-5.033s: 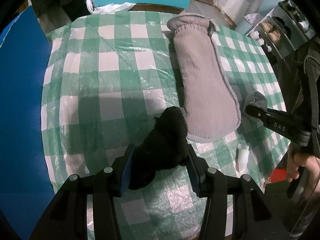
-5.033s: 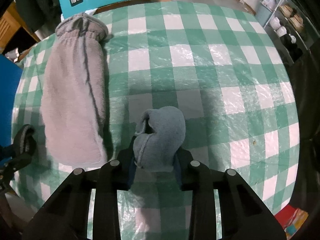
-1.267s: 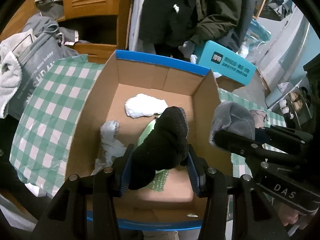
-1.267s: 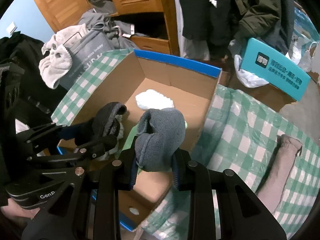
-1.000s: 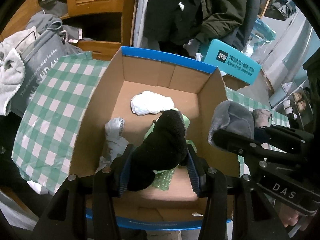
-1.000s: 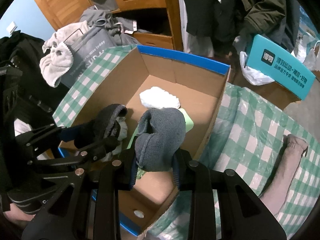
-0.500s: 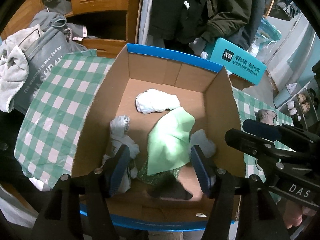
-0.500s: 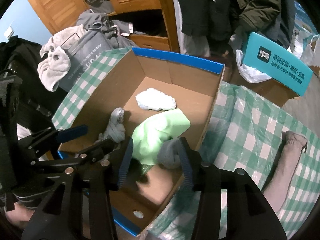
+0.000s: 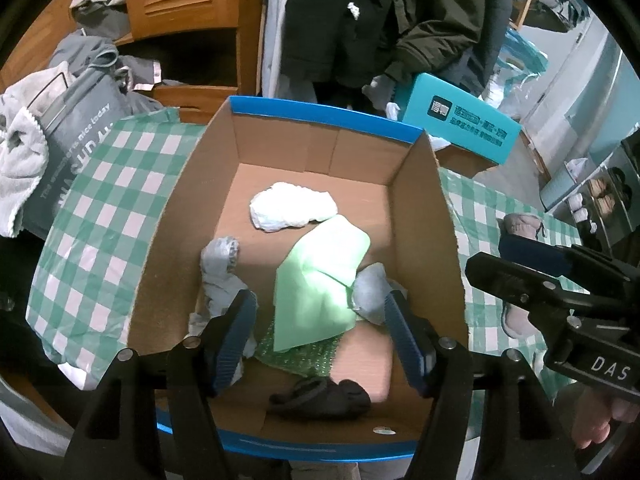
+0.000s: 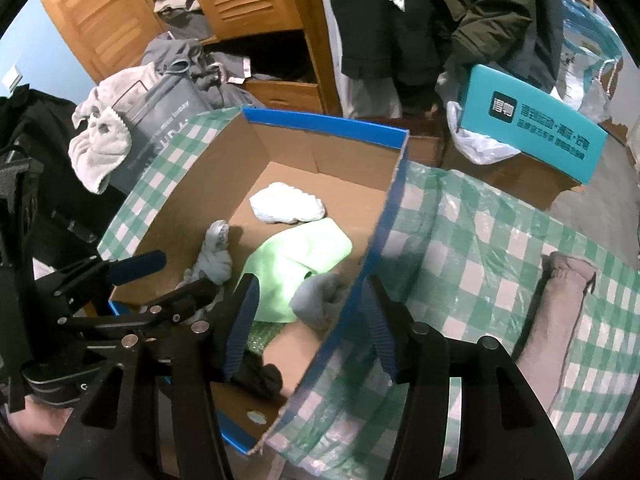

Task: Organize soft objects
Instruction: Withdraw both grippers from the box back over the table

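A cardboard box (image 9: pixel 320 114) with a blue rim lies below both grippers. A black sock (image 9: pixel 320 394) lies loose at the box's near end, and a grey-blue sock (image 9: pixel 370 292) rests against a green cloth (image 9: pixel 320 280). My left gripper (image 9: pixel 320 332) hangs over the box, its jaws opening with nothing between them. My right gripper (image 10: pixel 312 312) straddles the box's right wall (image 10: pixel 384 216), jaws also opening and empty. Beneath it lie the grey-blue sock (image 10: pixel 320 304) and the black sock (image 10: pixel 256 376). A long grey-beige mitten (image 10: pixel 560 308) lies on the checked tablecloth.
A white cloth (image 9: pixel 292 212) and a pale grey sock (image 9: pixel 218 268) also lie in the box. A teal carton (image 9: pixel 460 120) stands behind it. A bag and towels (image 9: pixel 52 152) pile up at the left. Hanging coats and a wooden cupboard are behind.
Both grippers carried their socks from the table to above the box and then opened. The black sock dropped to the box's near end and the grey-blue sock beside the green cloth.
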Tool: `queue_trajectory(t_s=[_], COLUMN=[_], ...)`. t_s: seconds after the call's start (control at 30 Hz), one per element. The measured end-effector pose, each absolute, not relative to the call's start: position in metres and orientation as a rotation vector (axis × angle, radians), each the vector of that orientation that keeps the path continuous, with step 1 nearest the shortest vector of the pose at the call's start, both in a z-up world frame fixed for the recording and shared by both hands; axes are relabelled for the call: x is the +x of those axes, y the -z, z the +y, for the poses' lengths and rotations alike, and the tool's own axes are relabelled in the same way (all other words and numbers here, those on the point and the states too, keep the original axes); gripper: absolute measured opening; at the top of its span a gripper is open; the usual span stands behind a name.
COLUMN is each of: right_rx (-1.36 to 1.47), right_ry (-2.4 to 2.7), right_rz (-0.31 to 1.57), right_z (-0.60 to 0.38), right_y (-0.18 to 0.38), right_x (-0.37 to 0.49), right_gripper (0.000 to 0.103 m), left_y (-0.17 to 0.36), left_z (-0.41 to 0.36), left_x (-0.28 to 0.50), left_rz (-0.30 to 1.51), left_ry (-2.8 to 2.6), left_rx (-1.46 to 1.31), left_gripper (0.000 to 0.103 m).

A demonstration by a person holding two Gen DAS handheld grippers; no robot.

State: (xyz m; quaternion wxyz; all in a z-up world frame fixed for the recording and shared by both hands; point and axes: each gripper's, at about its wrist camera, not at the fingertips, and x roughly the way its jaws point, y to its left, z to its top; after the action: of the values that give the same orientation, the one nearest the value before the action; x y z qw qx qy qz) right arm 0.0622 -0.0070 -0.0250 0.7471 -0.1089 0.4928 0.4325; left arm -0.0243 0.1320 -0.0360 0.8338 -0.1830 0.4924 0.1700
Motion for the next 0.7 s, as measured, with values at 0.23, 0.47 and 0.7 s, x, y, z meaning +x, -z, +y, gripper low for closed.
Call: queue_trajectory(t_s=[0.23,0.47,0.7], right_rx=[-0.219,-0.197,-0.180], right_ry=[-0.922,-0.883,-0.834], right_rz=[1.081,1.088,1.089], right_z=[-0.025,-0.046,-0.072], right_y=[0.024,0.026,0.027], right_x=[0.068,0.076,0.083], right_gripper=[0.055,0.055,0.055], left_y=[0.036,0.035,0.036], left_z=[0.118,0.097,0.076], left_x=[-0.016,-0.004,0.006], left_rz=[1.052,1.065,1.078], left_ry=[-0.332,-0.297,-0.263], left_rx=[-0.376,-0.339,-0.310], left_gripper=[0.068,0.068,0.068])
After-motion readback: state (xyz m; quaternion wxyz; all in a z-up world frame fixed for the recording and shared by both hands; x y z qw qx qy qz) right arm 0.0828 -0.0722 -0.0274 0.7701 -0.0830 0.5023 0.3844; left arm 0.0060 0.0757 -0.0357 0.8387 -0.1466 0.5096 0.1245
